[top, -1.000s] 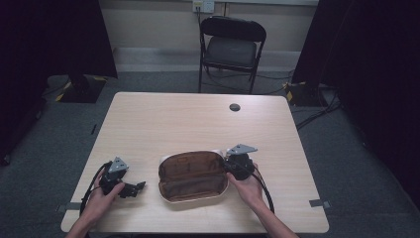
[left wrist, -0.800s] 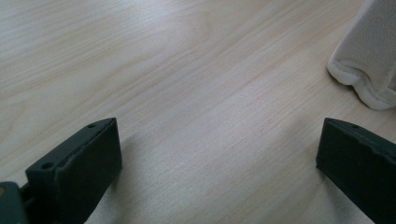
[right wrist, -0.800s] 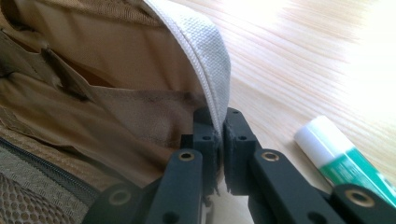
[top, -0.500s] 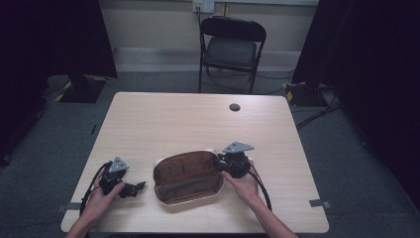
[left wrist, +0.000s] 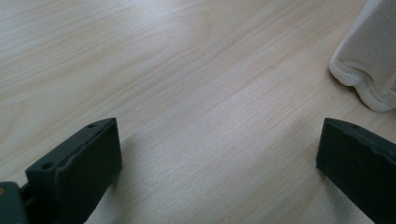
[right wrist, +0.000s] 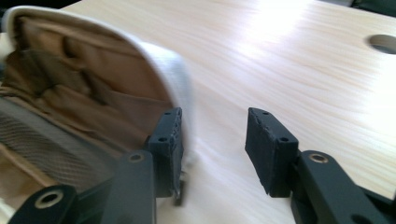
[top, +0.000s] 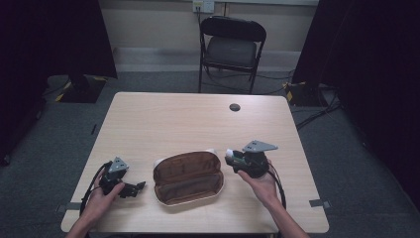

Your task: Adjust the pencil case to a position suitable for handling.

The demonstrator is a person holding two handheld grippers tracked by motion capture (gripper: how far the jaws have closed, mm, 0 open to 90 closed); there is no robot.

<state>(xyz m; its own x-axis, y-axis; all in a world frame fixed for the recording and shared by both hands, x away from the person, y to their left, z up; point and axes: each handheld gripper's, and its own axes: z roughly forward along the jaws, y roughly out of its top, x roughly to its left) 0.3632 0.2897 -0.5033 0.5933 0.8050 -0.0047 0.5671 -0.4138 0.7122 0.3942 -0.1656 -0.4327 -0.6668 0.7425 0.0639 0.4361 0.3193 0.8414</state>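
While the pencil case (top: pixel 188 177) lay unzipped, brown lining up, at the desk's (top: pixel 198 119) near edge, the right hand-held gripper (top: pixel 232 159) was seen part-open beside its right end, nothing clamped. The left hand-held gripper (top: pixel 138 187) was rested wide open, empty, just left. Opening judged done; nothing was loaded yet.

Black tongs (top: pixel 134 187) with screw-holed square pads, grey three-cornered plates, trailing black cables, bare forearms.

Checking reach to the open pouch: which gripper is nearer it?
The right gripper, jaws open beside the pouch right end; the left gripper sits farther off.
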